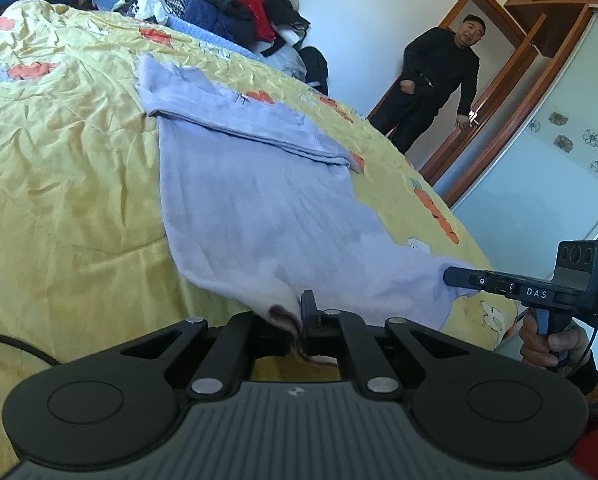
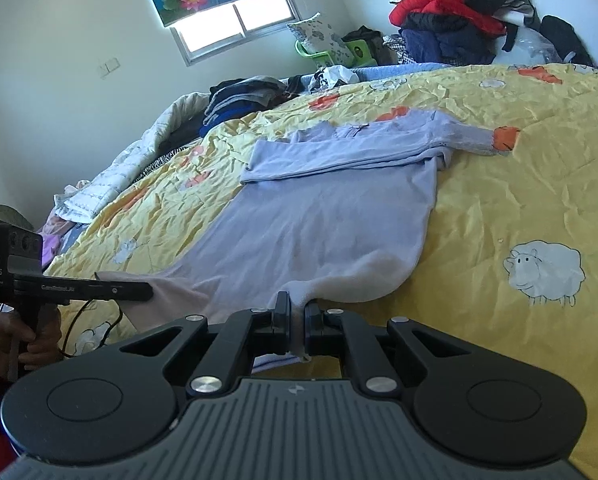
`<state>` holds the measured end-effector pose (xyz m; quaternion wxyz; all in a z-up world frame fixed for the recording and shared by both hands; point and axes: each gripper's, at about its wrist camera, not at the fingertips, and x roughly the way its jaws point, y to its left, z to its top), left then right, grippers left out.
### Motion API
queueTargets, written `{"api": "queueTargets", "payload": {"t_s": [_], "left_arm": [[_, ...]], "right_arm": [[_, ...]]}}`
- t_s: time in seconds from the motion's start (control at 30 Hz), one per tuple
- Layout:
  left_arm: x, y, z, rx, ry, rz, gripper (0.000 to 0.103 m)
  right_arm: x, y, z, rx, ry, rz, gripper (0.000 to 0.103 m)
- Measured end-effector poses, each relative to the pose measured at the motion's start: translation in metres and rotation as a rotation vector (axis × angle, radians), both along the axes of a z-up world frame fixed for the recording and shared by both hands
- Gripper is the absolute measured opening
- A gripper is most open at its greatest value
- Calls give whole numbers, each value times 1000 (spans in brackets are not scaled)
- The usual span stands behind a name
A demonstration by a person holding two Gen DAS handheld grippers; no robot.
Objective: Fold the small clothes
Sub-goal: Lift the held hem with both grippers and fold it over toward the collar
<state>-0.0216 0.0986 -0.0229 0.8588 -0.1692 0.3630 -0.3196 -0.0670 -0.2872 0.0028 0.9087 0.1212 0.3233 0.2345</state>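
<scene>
A light purple long-sleeved top (image 1: 255,200) lies spread on the yellow bedspread (image 1: 59,160), sleeves folded across its upper part. My left gripper (image 1: 299,320) is shut on one bottom corner of its hem. My right gripper (image 2: 297,316) is shut on the other bottom corner and also shows in the left wrist view (image 1: 459,280). The top (image 2: 319,224) stretches away from both grippers, its hem lifted slightly off the bed. The left gripper shows in the right wrist view (image 2: 139,290).
A pile of red and dark jackets (image 1: 231,4) sits at the far end of the bed, with more folded clothes (image 2: 243,96) near the window side. A man in black (image 1: 435,80) stands in the doorway beside the wardrobe (image 1: 559,140).
</scene>
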Motion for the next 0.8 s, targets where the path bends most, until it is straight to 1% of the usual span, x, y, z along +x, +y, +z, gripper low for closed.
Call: {"api": "queueTargets", "payload": {"t_s": [0.17, 0.33, 0.47, 0.53, 0.63, 0.73, 0.8], "left_arm": [[-1, 1, 4, -12, -17, 0, 4], [5, 0, 8, -24, -38, 15, 4], [16, 2, 19, -13, -48, 63, 4], [22, -1, 25, 8, -60, 98, 4], [28, -8, 31, 36, -81, 138, 4], [37, -22, 35, 126, -115, 212, 4], [47, -28, 34, 146, -99, 260, 4]], "right_arm": [[-1, 5, 4, -17, -26, 5, 10], [1, 7, 9, -13, -47, 15, 10], [10, 3, 14, -7, -60, -16, 10], [13, 2, 17, -3, -74, -29, 10], [19, 5, 19, -45, -104, -74, 10], [27, 11, 19, -82, -139, -133, 10], [32, 18, 18, -128, -176, -171, 10]]}}
